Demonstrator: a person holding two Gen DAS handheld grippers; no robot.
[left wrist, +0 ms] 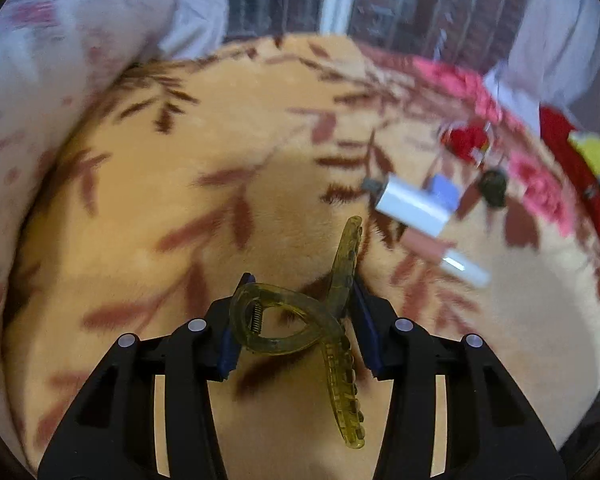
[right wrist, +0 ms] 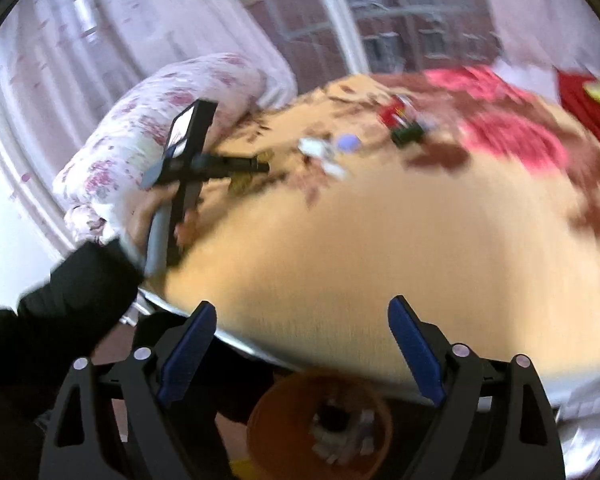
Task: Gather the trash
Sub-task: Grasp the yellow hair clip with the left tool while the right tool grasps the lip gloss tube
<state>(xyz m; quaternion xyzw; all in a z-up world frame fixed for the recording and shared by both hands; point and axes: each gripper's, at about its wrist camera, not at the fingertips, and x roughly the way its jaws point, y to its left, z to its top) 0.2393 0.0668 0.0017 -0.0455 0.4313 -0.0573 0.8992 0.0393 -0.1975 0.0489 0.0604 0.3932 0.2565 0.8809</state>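
Note:
My left gripper [left wrist: 302,294] is shut on a translucent yellow-green hair claw clip [left wrist: 324,320] and holds it above the orange leaf-patterned blanket [left wrist: 180,208]. Small items lie to its right: a white box [left wrist: 414,204], a blue-lavender piece [left wrist: 444,190], a pink and white tube [left wrist: 444,254], a dark round thing [left wrist: 494,188] and a red wrapper [left wrist: 466,142]. My right gripper [right wrist: 300,344] is open and empty, above an orange bin [right wrist: 320,424] with scraps inside. The left gripper [right wrist: 256,168] shows far left in the right wrist view.
A floral pink-white quilt [left wrist: 60,60] is bunched at the bed's left. A pink-red blanket [right wrist: 512,136] covers the far right. A window and curtains stand behind. The bed's front edge [right wrist: 240,340] runs just above the bin.

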